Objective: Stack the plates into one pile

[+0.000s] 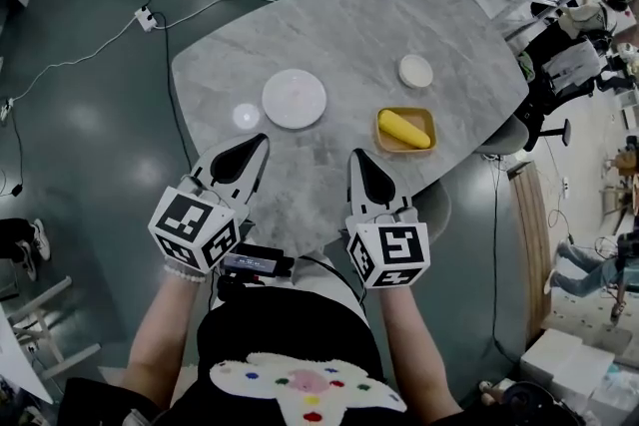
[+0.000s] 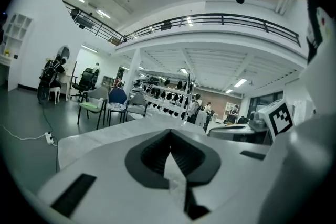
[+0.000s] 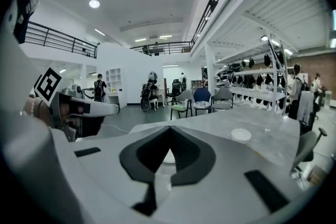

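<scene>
Left gripper [image 1: 262, 142] and right gripper [image 1: 354, 156] at lower centre, jaws closed, both empty. Round glossy white plate [image 1: 295, 99] lies above them, apart, on grey marble table [image 1: 459, 15].

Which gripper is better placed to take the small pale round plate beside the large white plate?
Left, probably: the left gripper, shut and empty, has its tips nearest the small pale round plate; the right gripper is farther off.

Grey marble table [image 1: 329, 25], dark floor [image 1: 80, 145]
</scene>
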{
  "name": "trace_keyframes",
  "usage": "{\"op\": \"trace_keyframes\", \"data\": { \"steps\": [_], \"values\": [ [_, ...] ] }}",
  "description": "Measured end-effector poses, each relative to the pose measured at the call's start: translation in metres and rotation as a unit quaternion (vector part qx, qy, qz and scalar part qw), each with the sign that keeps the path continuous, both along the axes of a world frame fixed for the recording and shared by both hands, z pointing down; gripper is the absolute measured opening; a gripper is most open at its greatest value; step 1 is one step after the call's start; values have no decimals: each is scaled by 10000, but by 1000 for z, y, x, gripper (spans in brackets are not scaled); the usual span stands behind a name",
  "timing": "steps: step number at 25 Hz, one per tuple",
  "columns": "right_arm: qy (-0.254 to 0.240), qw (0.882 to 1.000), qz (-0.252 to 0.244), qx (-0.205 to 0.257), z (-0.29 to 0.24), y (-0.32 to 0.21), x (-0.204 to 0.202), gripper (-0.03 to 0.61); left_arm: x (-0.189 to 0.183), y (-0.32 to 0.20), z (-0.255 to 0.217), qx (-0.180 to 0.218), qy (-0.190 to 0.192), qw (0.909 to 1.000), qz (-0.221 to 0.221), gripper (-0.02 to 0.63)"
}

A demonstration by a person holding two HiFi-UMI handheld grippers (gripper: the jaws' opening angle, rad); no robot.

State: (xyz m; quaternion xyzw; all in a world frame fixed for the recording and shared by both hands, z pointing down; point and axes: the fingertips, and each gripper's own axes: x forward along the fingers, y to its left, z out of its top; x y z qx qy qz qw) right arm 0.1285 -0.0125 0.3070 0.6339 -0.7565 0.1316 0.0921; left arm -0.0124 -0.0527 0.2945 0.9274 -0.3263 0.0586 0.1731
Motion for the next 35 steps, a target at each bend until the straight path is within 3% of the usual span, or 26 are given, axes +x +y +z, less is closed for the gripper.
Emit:
{"op": "trace_keyframes", "data": {
  "steps": [8,18,35],
  "values": [
    [-50,9998,91,177,-25,33,6,3,-18,21,-14,192,-150,9995,-218,11],
    [53,9992,61,401,-40,53,11,4,-15,43,-18,419,-341,9985,-108,11],
    [245,9983,-44,526,-45,49,-1,4,-15,42,-23,588,-444,9973,-31,11]
  ]
}}
